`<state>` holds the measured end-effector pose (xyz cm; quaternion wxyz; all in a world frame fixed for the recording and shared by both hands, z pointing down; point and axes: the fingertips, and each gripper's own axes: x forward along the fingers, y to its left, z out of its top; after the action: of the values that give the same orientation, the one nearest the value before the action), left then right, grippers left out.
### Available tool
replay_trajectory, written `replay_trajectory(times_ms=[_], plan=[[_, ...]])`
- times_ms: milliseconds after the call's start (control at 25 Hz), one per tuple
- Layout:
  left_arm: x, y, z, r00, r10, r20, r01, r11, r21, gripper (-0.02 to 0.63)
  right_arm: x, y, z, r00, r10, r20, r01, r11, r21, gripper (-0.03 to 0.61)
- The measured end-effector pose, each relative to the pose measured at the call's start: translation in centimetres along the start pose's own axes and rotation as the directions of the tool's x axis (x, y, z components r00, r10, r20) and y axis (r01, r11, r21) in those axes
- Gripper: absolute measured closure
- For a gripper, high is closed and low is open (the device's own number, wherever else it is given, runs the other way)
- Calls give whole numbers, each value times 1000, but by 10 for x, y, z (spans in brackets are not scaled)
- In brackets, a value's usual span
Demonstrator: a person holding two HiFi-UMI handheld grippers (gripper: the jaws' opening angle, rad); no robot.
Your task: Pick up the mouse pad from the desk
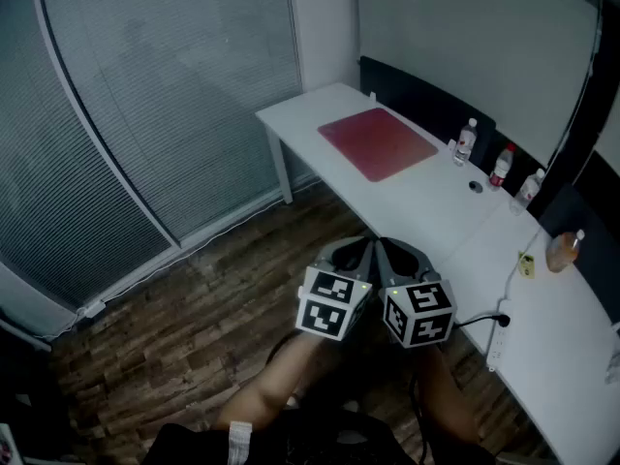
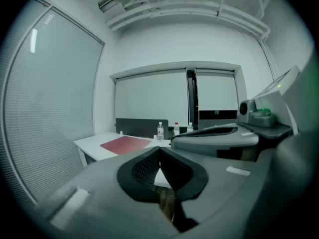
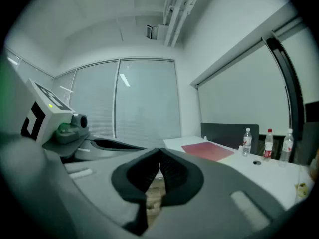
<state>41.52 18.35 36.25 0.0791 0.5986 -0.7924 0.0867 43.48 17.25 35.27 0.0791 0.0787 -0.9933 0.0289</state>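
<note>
A red mouse pad (image 1: 379, 142) lies flat on the far end of the long white desk (image 1: 441, 221). It also shows in the left gripper view as the mouse pad (image 2: 125, 144) and in the right gripper view as the mouse pad (image 3: 208, 150). My left gripper (image 1: 368, 247) and right gripper (image 1: 385, 247) are held side by side above the wooden floor, short of the desk's near edge. Both are shut with nothing between the jaws, left gripper (image 2: 159, 151) and right gripper (image 3: 159, 152).
Three water bottles (image 1: 466, 140), (image 1: 501, 164), (image 1: 529, 187) stand along the desk's back edge by a dark partition (image 1: 426, 96). A yellow tag (image 1: 526, 264), an amber bottle (image 1: 564, 249) and a cable (image 1: 480, 318) lie further right. Glass walls with blinds (image 1: 145, 95) bound the left.
</note>
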Motion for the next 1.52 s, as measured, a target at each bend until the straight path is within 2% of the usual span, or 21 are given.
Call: replay_trajectory(times_ms=[240,440,720,1040,1520], plan=[[12,-6,1,1000,19,-9,-19,1000,-5,609,-4,-17,-1,1000,-9,15,9,1000,11,575],[19,-6,6,1000,14,-17,-14,999,39,609,1,-24,-1,1000,-4,14,4,1000,14,574],[37,21,5,999,27,-23,-27,999,23,609,30,-30,-2,1000,-12,-2,12,1000,-1,574],[79,96,10,1000,6,-11,-5,1000,27,609,112,-32,10,999,-48,-15,48,998,-27,574],[123,214,20,992,-123,-32,125,989,81,609,234,-20,35,987,-158,-41,156,986,-53,574]])
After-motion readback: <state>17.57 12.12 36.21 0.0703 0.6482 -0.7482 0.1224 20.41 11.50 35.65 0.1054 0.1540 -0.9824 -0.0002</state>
